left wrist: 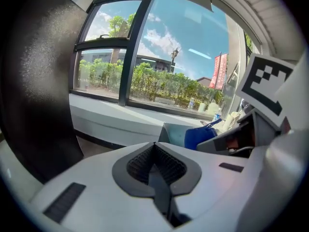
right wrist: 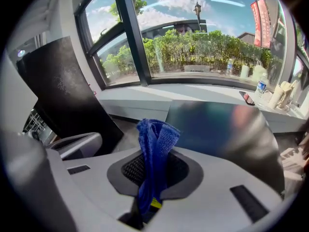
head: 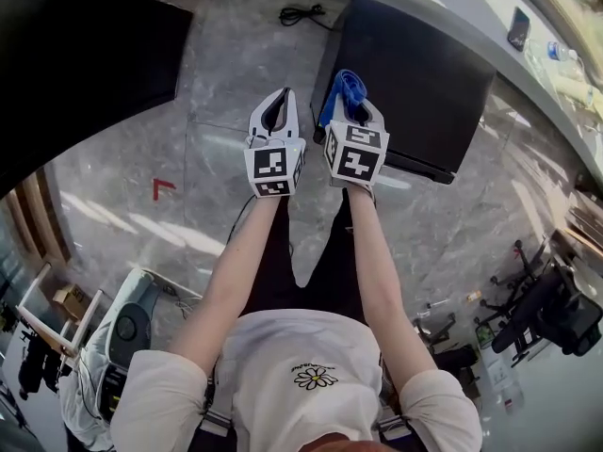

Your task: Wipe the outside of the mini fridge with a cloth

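Cloth (right wrist: 154,149), clamped between jaws of right gripper (right wrist: 150,178), end protruding

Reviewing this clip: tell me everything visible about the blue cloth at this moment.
The blue cloth is a soft, napped fabric like microfibre, bunched into a folded strip with a stitched edge and a small yellow tag low down. It stands upright, pinched between the closed jaws of the right gripper, with its free end sticking out past the tips. Only that gripper touches it. It is held in the air in front of the black mini fridge, not pressed against it.
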`<state>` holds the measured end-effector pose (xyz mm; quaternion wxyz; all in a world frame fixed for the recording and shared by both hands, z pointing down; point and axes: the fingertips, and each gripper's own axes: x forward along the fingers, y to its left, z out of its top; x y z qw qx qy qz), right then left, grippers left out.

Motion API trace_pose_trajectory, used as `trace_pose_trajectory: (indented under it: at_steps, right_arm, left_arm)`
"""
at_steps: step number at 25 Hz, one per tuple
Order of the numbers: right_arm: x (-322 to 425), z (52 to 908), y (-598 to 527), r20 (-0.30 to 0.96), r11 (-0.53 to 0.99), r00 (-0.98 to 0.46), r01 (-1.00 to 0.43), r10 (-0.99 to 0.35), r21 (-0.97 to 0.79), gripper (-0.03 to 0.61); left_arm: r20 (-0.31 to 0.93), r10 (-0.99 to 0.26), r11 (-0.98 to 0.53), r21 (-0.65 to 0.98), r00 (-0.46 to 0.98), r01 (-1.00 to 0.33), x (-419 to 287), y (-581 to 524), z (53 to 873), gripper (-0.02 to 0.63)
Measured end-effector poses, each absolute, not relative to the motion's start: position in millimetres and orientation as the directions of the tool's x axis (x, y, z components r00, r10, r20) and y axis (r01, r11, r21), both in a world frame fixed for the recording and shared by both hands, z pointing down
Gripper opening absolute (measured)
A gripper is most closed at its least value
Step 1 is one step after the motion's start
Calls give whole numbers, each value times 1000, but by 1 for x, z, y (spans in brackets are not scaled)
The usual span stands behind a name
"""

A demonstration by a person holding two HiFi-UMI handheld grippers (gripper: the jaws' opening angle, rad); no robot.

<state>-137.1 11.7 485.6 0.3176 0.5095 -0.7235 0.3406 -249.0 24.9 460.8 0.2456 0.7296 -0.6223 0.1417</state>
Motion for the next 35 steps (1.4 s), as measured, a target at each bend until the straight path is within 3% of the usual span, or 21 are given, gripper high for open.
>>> trace_pose_trajectory:
  at_steps: [13,35]
  right_arm:
    - [-140,536,-10,840,385,-276,-919,-468,-88,64]
    - [29,544,1,828,269,-226,-958,-514,-94,64]
  left_arm:
    - [514,-839,-88,196,179,-977,-238,10,496,5]
    - [533,-762,-292,224,368,-930,-44,15,518,5]
